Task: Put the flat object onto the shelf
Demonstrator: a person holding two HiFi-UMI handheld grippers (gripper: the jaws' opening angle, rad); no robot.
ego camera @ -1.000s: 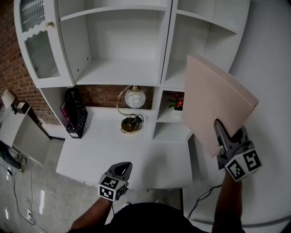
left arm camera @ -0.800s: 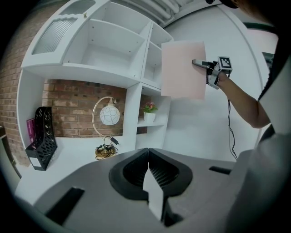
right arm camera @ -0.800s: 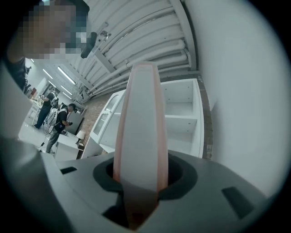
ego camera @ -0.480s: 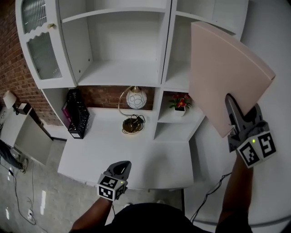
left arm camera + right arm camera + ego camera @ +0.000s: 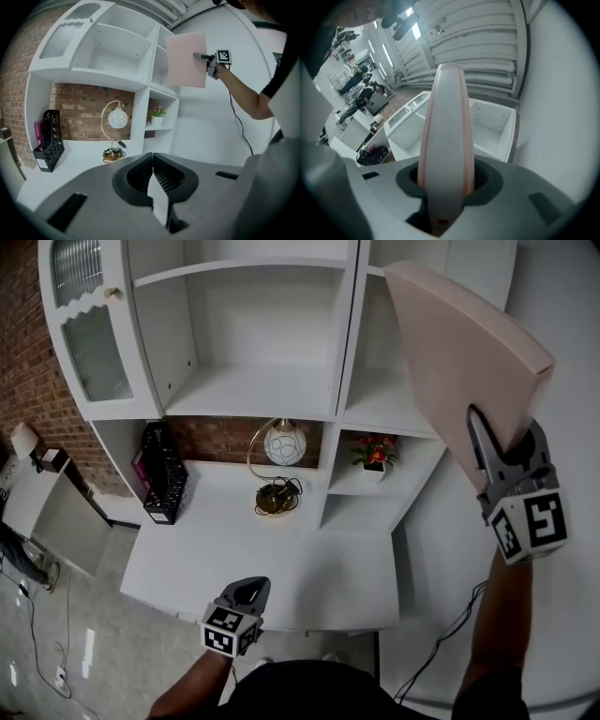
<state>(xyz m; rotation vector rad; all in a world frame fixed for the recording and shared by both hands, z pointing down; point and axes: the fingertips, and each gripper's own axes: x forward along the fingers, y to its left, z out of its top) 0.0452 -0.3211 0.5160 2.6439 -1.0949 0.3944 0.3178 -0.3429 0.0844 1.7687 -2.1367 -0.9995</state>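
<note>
The flat object is a thick pale pink board (image 5: 464, 352), held up in front of the right-hand column of the white shelf unit (image 5: 258, 390). My right gripper (image 5: 497, 451) is shut on its lower edge, with the board (image 5: 445, 136) standing on edge between the jaws in the right gripper view. In the left gripper view the board (image 5: 186, 59) hangs beside the upper right shelf compartments. My left gripper (image 5: 248, 592) hovers low over the front edge of the desk, shut and holding nothing; its pads (image 5: 152, 176) meet.
On the desk (image 5: 272, 563) stand a globe lamp (image 5: 278, 442) with a coiled cable, and a black file holder (image 5: 161, 474) at the left. A small potted flower (image 5: 373, 457) sits in a lower right cubby. A glass-fronted door (image 5: 84, 324) closes the upper left compartment.
My right gripper has lifted the pink board and rolled it, so the board now reaches up beside the upper right shelves. The left gripper has stayed in place.
</note>
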